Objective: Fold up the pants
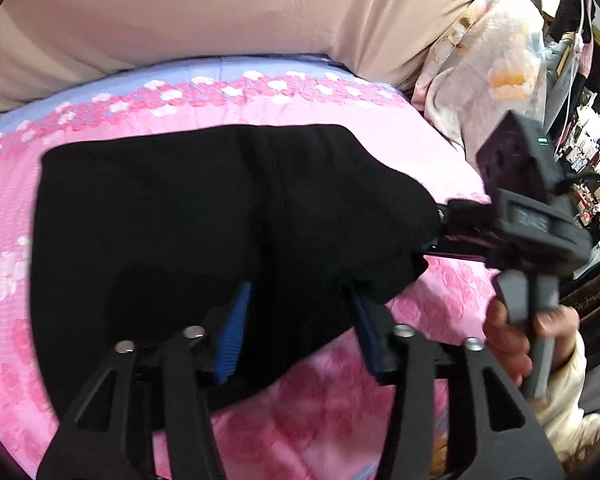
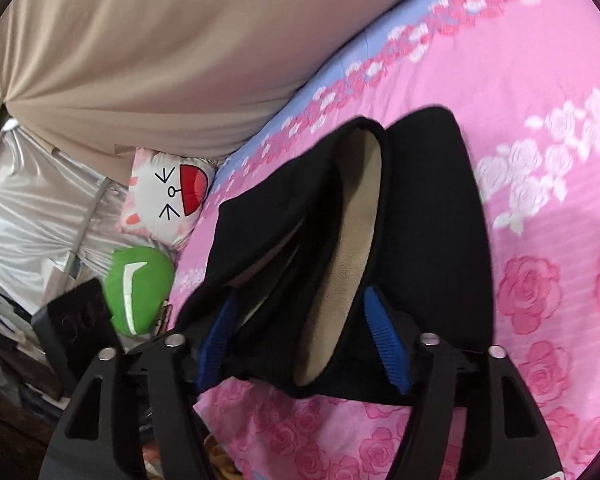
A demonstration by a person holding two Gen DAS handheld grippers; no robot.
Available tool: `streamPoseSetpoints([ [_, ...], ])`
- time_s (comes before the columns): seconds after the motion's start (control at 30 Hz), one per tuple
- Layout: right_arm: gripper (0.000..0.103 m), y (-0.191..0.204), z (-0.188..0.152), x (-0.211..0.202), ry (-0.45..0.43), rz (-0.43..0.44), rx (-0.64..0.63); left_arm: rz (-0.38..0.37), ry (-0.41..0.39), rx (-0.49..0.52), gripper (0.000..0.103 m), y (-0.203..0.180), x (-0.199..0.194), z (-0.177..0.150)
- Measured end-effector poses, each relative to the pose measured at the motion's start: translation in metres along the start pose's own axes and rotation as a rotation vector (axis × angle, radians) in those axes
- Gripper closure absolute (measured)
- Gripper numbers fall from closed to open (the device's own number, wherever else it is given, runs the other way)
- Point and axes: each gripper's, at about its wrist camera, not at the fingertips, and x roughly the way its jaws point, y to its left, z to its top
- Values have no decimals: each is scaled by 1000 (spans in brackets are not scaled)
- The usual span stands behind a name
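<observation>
Both grippers' jaws wide around pants (image 1: pixel 188 232) edge, seemingly unclamped; bedspread (image 1: pixel 440 152) beyond.

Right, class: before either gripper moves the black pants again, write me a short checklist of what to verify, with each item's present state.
1. Left gripper straddles the black pants: ok.
2. Left gripper clamped on fabric: not ok, jaws apart.
3. Right gripper around the pants' edge: ok.
4. Right gripper firmly closed: cannot tell.
5. Pants lying flat: not ok, tan lining gapes open.
6. Pants fully on the pink bedspread: ok.
</observation>
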Motion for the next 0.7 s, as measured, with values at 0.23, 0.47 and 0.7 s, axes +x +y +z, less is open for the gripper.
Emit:
streamPoseSetpoints([
  [0.23, 91, 50, 2, 18, 4, -112, -213, 70, -79, -110, 49, 43, -43, -6],
  [0.47, 94, 106, 20, -33, -184, -290, -493, 184, -144, -205, 46, 86, -69, -5],
  [0.7, 84, 15, 12, -17, -95, -469, -275, 245, -70, -261, 46, 109, -45, -11],
])
